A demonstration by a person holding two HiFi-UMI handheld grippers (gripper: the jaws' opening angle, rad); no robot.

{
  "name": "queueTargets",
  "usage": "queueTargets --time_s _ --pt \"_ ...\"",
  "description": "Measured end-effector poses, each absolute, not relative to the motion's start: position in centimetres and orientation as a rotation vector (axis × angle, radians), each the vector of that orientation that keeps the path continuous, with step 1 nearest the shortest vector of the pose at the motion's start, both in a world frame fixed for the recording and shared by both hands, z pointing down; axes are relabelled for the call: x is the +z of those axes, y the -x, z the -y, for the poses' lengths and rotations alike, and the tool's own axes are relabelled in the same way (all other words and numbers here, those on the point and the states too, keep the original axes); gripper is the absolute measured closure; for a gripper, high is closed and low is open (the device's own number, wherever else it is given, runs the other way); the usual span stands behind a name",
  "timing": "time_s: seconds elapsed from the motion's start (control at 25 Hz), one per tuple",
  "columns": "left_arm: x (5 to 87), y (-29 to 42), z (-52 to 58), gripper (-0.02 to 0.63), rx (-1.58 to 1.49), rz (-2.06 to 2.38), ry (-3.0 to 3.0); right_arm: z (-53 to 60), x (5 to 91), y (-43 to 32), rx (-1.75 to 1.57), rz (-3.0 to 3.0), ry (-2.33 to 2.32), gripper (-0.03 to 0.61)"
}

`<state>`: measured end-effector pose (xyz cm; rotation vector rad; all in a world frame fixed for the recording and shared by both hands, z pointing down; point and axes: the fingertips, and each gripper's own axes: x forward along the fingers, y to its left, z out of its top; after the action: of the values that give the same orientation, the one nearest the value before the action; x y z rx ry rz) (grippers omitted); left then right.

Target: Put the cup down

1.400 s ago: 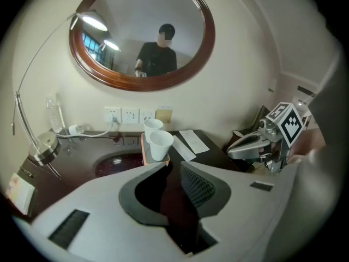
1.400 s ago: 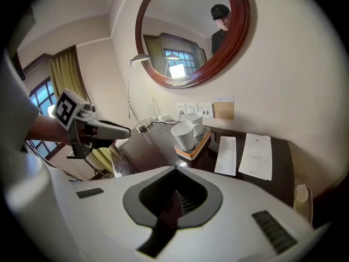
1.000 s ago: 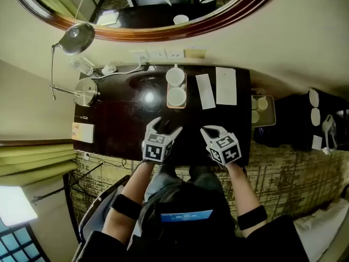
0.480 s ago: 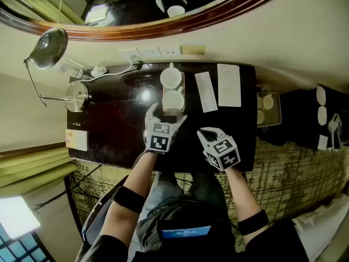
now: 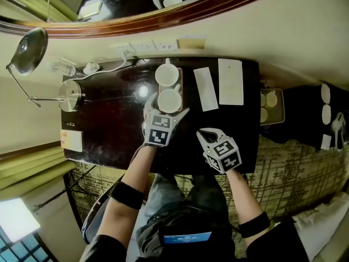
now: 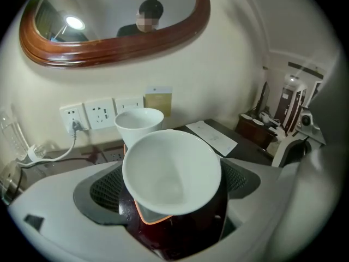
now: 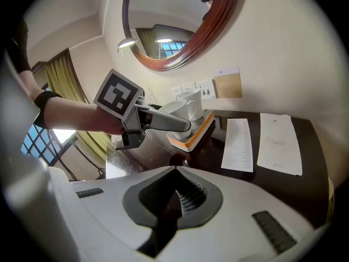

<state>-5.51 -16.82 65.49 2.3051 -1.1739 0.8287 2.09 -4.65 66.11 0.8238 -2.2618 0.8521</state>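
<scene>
1. Cups: two, both white and empty. Both stand on one orange-rimmed tray point(image 7: 191, 137) at the back edge of the dark surface point(image 5: 109, 124), about midway along it. The nearer cup point(image 5: 169, 100) is on the tray's front end and the farther cup point(image 5: 166, 75) on the end toward the wall.
2. Grippers: two, one in each of the person's hands.
3. Left gripper point(image 5: 167, 107): it reaches over the surface to the tray. Its fingers point(image 6: 54, 201) have just been opening and stand wide. The nearer cup is between them, upright on the tray, and neither pad presses on it.
4. Right gripper point(image 5: 206, 132): it is over the front edge of the surface, right of the middle. Its fingers point(image 7: 245, 201) are closed together with nothing between them, well apart from the tray.
5. Paper sheets: two, lying flat side by side toward the back right corner. The narrower sheet point(image 5: 205, 89) is just beside the tray and the wider sheet point(image 5: 230, 81) is beyond it.
6. Wall sockets point(image 6: 98, 113): three plates in a row behind the back edge, the leftmost with a plug in it.
7. Mirror point(image 5: 136, 21): one, wood-framed, on the wall above the sockets.
8. Lamp point(image 5: 30, 45): one, at the back left corner.
</scene>
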Motion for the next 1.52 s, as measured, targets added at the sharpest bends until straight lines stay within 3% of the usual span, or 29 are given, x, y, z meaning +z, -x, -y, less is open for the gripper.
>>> queueTargets --time_s 0.08,0.2,0.84,1.52 --pt "65.4 5.5 17.2 0.069 0.834 1.193 -2.324 4.6 66.2 -1.9 0.861 2.265 -0.813 0.577" --pt "65.2 5.8 17.7 0.183 0.841 1.232 -2.337 4.5 66.6 -2.0 0.864 2.264 -0.805 0.577" --pt "62.7 4.4 16.1 0.195 0.813 1.218 -2.439 4.3 66.4 -4.0 0.875 2.274 -0.849 0.577" --pt "63.3 -4.4 8.9 0.195 0.751 0.986 -2.544 2.9 65.0 -9.8 0.878 2.205 -0.967 0.577"
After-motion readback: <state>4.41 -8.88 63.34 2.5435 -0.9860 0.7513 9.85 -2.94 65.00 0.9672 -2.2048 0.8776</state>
